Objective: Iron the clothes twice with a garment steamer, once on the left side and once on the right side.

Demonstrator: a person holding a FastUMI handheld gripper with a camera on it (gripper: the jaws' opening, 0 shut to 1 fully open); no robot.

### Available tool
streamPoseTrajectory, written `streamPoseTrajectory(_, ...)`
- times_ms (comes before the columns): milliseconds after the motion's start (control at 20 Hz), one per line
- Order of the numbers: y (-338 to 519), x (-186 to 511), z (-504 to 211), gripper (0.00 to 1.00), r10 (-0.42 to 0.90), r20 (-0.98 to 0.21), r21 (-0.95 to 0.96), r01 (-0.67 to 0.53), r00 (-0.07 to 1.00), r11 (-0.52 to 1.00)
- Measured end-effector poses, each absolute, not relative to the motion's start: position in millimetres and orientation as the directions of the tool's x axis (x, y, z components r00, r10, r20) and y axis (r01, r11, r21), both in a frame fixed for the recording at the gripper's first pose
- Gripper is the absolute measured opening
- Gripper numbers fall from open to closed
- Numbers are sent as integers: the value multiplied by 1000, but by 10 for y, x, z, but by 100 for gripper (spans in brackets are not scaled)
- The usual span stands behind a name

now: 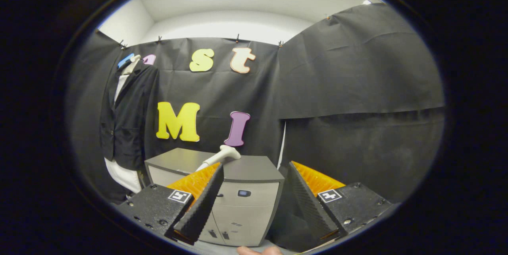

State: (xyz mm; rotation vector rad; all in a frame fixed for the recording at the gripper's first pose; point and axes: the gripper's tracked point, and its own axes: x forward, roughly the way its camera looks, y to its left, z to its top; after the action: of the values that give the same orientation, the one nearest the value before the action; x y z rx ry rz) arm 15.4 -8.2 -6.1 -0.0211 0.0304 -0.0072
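Observation:
A dark jacket over a white shirt (125, 116) hangs on a hanger against the booth wall, off to the left beyond the fingers. A white garment steamer (222, 155) lies on top of a grey cabinet (254, 169), just beyond the left fingertip. My gripper (256, 171) is open, its fingers spread wide with nothing between them. The cabinet's front stands between the fingers.
The grey cabinet has drawers on its front (242, 211) and stands close ahead. Black cloth walls close in behind it and to the right (357, 88). A fingertip of a person's hand (258, 251) shows below the cabinet.

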Motion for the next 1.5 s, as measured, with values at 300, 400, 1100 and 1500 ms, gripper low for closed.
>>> streamPoseTrajectory(300, -13, 165, -7, 100, -24, -38, -22, 23, 999, 999)
streamPoseTrajectory(400, 23, 144, 18, 100, -30, -38, -25, 29, 999, 999)
streamPoseTrajectory(1100, 710, 118, 154, 100, -43, -65, -14, 42, 997, 999)
streamPoseTrajectory(1500, 1289, 395, 97, 100, -28, -152, 36, 34, 988, 999)
